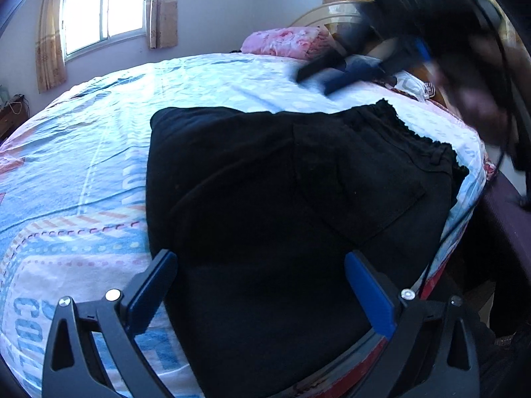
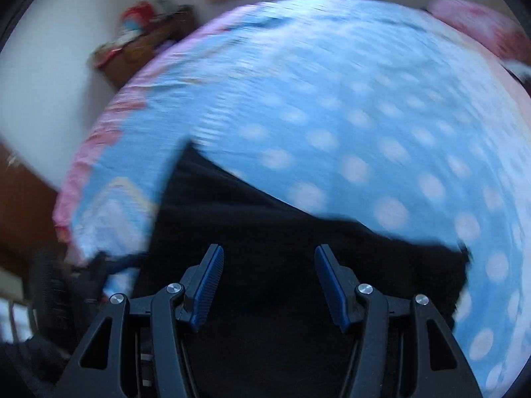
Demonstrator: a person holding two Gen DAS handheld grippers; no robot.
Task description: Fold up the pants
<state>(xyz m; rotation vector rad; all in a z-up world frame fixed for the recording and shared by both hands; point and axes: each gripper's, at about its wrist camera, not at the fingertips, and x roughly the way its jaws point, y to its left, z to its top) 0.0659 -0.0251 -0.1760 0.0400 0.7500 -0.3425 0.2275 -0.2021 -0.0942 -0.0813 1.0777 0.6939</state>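
Pants [image 1: 282, 205], black and already doubled into a thick block, lie on the near right part of the bed [image 1: 83, 172], with the elastic waistband [image 1: 408, 126] toward the far right edge of the patterned sheet. The left gripper [image 1: 260, 285] hangs just above the near edge of the fabric, its jaws wide and holding nothing. The right gripper [image 2: 268, 282] also has its jaws apart and empty over the dark cloth; its view is smeared with motion blur, and in the left wrist view it shows only as a blurred streak at the far right.

The main risk, as I judge it, is a grasp that takes only the top layer: the stack is dark and its layer edges are hard to read, so a shallow pinch could peel one ply and undo the fold. A fast right-hand approach could also drag the waistband and skew the block. Because the pants sit close to the right bed edge, any sideways tug might slide them off.
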